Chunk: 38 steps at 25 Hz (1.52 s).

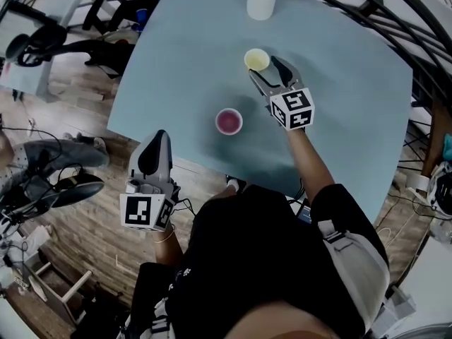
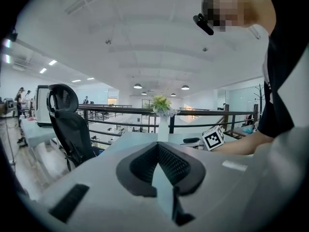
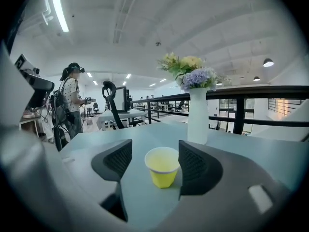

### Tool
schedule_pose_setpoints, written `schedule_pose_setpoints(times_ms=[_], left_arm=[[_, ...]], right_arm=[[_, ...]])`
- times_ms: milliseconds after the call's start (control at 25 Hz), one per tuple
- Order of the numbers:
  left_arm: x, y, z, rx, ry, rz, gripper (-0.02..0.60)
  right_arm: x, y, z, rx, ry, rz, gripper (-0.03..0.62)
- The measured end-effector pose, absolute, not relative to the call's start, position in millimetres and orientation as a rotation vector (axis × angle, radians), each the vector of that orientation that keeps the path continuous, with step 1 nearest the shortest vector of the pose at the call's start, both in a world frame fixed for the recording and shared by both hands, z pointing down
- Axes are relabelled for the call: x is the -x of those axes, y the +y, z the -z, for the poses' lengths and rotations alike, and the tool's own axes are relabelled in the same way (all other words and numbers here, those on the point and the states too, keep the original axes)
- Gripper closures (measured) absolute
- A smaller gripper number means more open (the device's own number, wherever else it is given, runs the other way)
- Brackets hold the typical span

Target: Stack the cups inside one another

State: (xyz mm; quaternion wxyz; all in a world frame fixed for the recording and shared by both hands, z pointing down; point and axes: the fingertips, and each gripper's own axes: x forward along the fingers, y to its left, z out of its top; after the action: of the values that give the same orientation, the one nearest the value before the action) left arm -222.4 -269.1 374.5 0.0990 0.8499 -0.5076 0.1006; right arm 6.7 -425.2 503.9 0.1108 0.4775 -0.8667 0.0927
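Pale blue table (image 1: 353, 104), head view, read from left to right. At far left the left gripper (image 1: 159, 138) is held over the wooden floor (image 1: 78, 239), with its tip at the table's near edge, well apart from both cups. In the left gripper view its jaws (image 2: 158, 146) are pressed together at the tips with nothing between them. An office chair (image 2: 67, 124) stands beyond to the left.

Near the table's middle stands the pink cup (image 1: 229, 121), upright and mouth up, its inside showing only the same pink. It stands alone, with bare table on all sides.

Farther back and slightly to the right stands the yellow cup (image 1: 257, 60), also upright on the table. The two cups are apart and not nested. The inside of the yellow cup (image 3: 162, 166) shows only its pale yellow wall.

Behind it, at the table's far edge, a white vase (image 1: 260, 0) holds a bunch of flowers (image 3: 188, 71), white, yellow and lilac. The vase (image 3: 197, 115) is well apart from the yellow cup.

The right gripper (image 1: 267, 69) reaches in from the right at a slant, its marker cube toward the person. In the right gripper view its jaws (image 3: 154, 151) are spread, with the yellow cup standing between the two black pads, nearer the right pad. Whether that pad touches the cup cannot be told. A person (image 3: 71, 100) stands in the background at left.
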Motion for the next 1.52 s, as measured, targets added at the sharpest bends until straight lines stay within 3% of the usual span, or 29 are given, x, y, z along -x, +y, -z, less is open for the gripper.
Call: schedule_pose_setpoints(times_ms=[200, 440, 600, 720, 1520], left_arm=[[228, -271, -379, -2.48, -1.538, -0.309, 0.598], [232, -268, -382, -2.454, -1.561, -0.318, 0.598], [239, -268, -378, -2.439, -1.591, -0.289, 0.598], [240, -269, -374, -2.439, -1.6, -0.273, 0.598], [242, -251, -369, -2.466, -1.6, -0.275, 0.598]], right_arm=[[-6, -442, -526, -1.389, -2.51, -0.304, 0.227], [-6, -455, -546, -1.366, -2.477, -0.337, 0.21], [-4, -457, -552, -1.349, -2.463, -0.341, 0.213], [-1, -457, -555, -1.335, -2.461, -0.348, 0.267], [4, -418, -510, -1.328, -2.522, -0.318, 0.267]])
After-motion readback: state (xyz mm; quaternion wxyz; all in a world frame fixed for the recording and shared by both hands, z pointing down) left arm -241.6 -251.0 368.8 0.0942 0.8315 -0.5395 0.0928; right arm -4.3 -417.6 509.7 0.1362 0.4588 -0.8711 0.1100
